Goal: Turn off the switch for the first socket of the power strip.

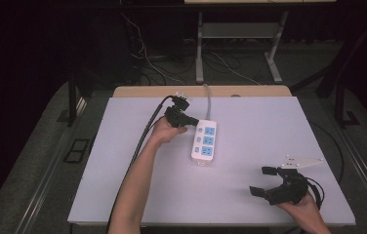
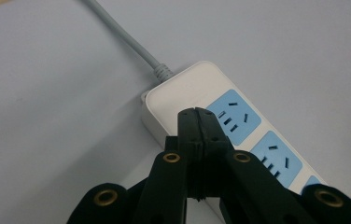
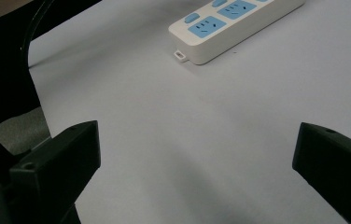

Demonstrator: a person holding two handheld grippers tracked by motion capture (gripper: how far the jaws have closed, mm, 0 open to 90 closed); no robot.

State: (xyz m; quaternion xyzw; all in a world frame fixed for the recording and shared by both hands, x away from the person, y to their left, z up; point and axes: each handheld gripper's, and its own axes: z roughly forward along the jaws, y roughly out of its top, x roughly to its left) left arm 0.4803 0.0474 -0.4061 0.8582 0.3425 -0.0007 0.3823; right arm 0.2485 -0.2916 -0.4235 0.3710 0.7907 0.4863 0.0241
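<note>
A white power strip (image 1: 204, 141) with blue sockets lies near the middle of the white table (image 1: 264, 122), and its grey cord (image 1: 207, 97) runs off toward the back edge. My left gripper (image 1: 194, 123) reaches in from the left with its jaws shut together and nothing held. In the left gripper view its joined tips (image 2: 197, 117) rest over the cord end of the strip (image 2: 183, 86), beside the first blue socket (image 2: 235, 116); whether they touch it is hidden. My right gripper (image 1: 262, 181) stands open near the front right, apart from the strip (image 3: 239, 23), with bare table between its jaws (image 3: 194, 163).
A black cable (image 1: 142, 141) trails from the left gripper along the forearm to the table's front edge. A strip of wooden desk (image 1: 250, 91) shows behind the white top. Desk legs and loose cables (image 1: 230, 68) lie on the floor beyond.
</note>
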